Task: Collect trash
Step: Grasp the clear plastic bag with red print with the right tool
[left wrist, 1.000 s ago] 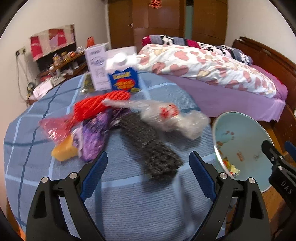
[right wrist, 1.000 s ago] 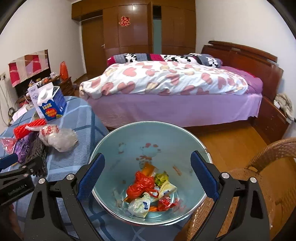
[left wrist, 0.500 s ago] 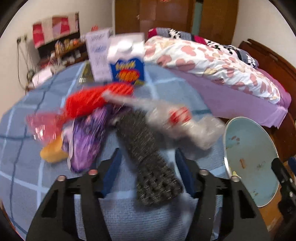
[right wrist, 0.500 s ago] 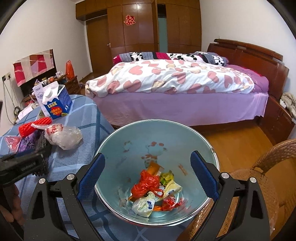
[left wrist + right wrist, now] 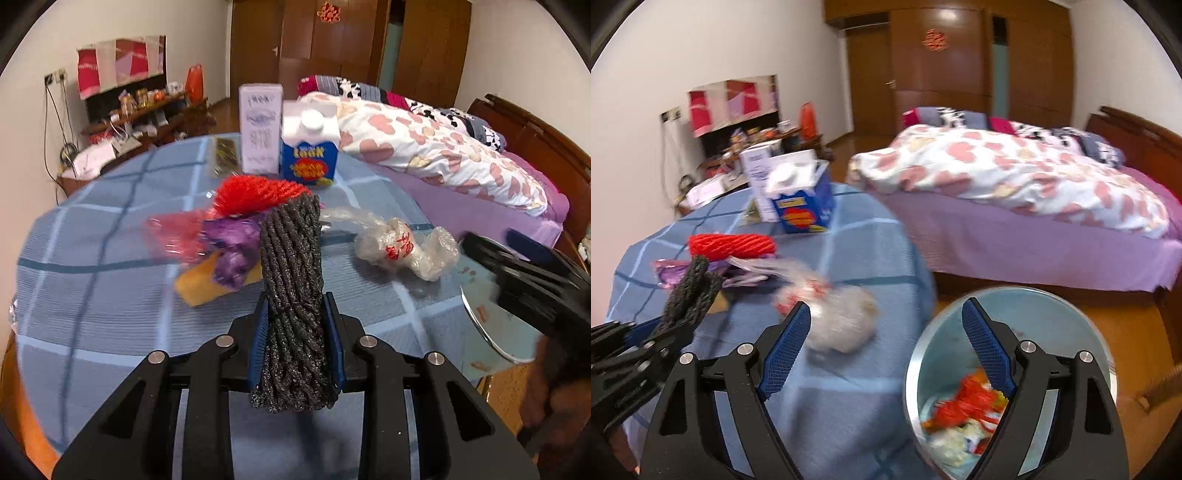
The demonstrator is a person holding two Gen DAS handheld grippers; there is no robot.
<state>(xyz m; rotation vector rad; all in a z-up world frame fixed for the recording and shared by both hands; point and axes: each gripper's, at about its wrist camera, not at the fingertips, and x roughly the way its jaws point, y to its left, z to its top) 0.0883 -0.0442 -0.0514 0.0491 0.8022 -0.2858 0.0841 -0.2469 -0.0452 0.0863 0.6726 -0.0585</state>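
Left gripper (image 5: 295, 343) is closed on a dark grey mesh bundle (image 5: 291, 280); the blue pads (image 5: 258, 343) press it from both sides near its lower part, and its upper end leans away from the camera, over the other trash. Right gripper (image 5: 886, 354) has its jaws wide apart and holds nothing; it hangs over the table's edge, between the table and the bin.

On the round table with blue checked cloth (image 5: 110, 302), near the middle, lie a red net bag (image 5: 258, 194), a purple wrapper (image 5: 232, 243), a pink plastic bag (image 5: 173, 236) and a yellow piece (image 5: 199, 284), all touching in one heap. A crumpled clear plastic bag (image 5: 402, 247) lies apart, toward the edge beside the bin. At the far edge stand a blue tissue box (image 5: 308, 162) and a white carton (image 5: 260, 133), side by side.

The metal trash bin (image 5: 1034, 317) stands on the floor just beside the table's edge, with coloured wrappers (image 5: 964, 406) at its bottom.
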